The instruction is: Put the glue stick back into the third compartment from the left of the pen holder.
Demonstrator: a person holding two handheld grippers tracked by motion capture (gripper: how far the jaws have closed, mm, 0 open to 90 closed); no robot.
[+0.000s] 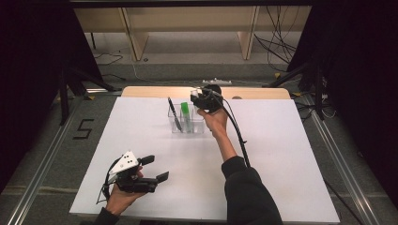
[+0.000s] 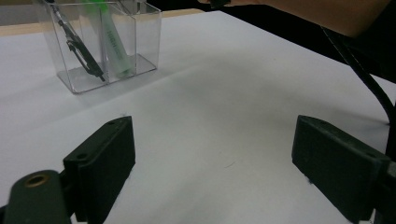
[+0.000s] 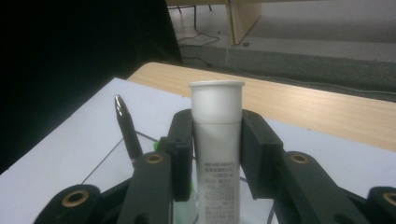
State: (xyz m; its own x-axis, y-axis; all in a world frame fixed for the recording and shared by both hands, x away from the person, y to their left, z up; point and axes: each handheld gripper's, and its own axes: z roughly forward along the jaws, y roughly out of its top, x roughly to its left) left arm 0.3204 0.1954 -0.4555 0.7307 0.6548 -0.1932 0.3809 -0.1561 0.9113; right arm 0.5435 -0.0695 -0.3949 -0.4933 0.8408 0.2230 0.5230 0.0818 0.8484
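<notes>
Right tool clamps white tube above clear organizer.

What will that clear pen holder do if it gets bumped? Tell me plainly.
The clear pen holder looks like thin, light plastic, so it would probably slide on the smooth white table. The black pen and green marker lean inside and stick out above it, so a hard bump might tip it.

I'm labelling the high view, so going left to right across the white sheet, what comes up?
Left gripper → black pen → green marker → right gripper, the pen and marker standing in the clear holder.
</notes>
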